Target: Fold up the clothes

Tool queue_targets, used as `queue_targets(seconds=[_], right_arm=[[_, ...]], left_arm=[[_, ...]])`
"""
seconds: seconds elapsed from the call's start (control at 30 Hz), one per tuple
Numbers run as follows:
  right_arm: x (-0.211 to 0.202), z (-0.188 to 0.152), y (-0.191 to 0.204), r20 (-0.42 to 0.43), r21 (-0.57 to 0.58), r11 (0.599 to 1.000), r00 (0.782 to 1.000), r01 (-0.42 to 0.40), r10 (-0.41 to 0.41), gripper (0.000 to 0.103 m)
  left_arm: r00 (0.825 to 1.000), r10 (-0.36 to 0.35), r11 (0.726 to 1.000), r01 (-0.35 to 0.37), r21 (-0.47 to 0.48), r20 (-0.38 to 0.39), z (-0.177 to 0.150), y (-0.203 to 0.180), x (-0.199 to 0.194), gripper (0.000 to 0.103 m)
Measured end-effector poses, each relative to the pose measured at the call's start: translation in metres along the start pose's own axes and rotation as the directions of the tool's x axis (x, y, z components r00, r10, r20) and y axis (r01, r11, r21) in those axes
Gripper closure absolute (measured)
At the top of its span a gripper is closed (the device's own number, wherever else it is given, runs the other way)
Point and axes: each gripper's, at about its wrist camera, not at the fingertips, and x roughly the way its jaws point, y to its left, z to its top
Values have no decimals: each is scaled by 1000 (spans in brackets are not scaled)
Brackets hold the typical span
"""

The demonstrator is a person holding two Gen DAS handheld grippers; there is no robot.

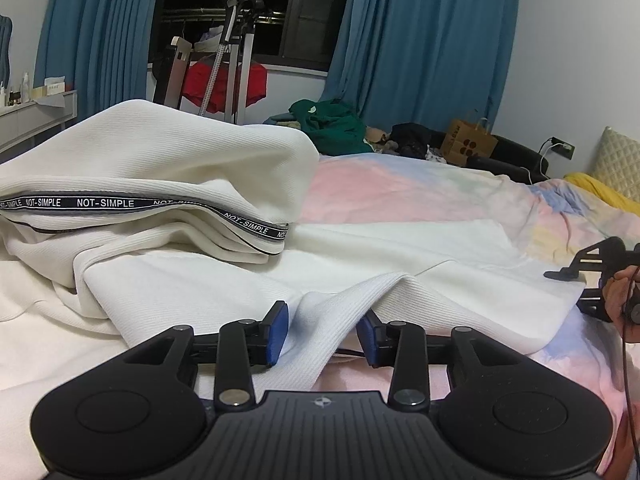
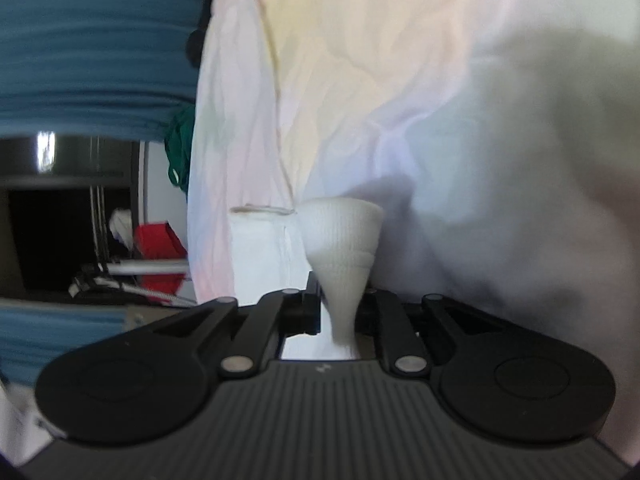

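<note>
A white ribbed garment (image 1: pixel 168 168) with a black "NOT-SIMPLE" tape lies rumpled on the pastel bedspread (image 1: pixel 400 184). In the left wrist view my left gripper (image 1: pixel 322 330) is open, its blue pads (image 1: pixel 280 328) either side of a raised fold of the white cloth (image 1: pixel 332 312). My right gripper shows at the right edge (image 1: pixel 592 276), held in a hand. In the right wrist view, tilted sideways and blurred, my right gripper (image 2: pixel 342 304) is shut on a pinched bunch of the white cloth (image 2: pixel 344 248).
Blue curtains (image 1: pixel 420 40) frame a dark window. A rack with a red garment (image 1: pixel 224 84) stands behind the bed. A green garment (image 1: pixel 332 124), a brown paper bag (image 1: pixel 468 142), dark clothes and a yellow cloth (image 1: pixel 600 188) lie at the far side. A desk (image 1: pixel 36 112) is at left.
</note>
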Motion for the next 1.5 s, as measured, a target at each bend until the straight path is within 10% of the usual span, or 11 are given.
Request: queue_targets(seconds=[0.4,0.77,0.97,1.1,1.27,1.5], right_arm=[[-29,7,49,228,-189,976,962,-109,152,97],[-20,27,-5,222,-57,997,974,48,-34,97],[-26,23,1,225,-92,994,974,56,-35,97],[-26,25,2,216,-73,996,976,47,-30,97],[-24,24,3,211,-58,997,977,42,-29,97],[-22,23,7,216,-49,998,976,49,-38,97]], left_arm=[[995,-95,995,96,-12,42,3,-3,-11,37],[985,-170,985,171,2,-40,-9,-8,-49,16],[996,-86,970,78,-230,-28,-16,30,-81,12],[999,4,874,-22,-485,-39,-21,78,-93,10],[993,78,654,-121,-747,-93,-35,133,-101,10],[994,67,444,-112,-889,-91,-55,164,-95,10]])
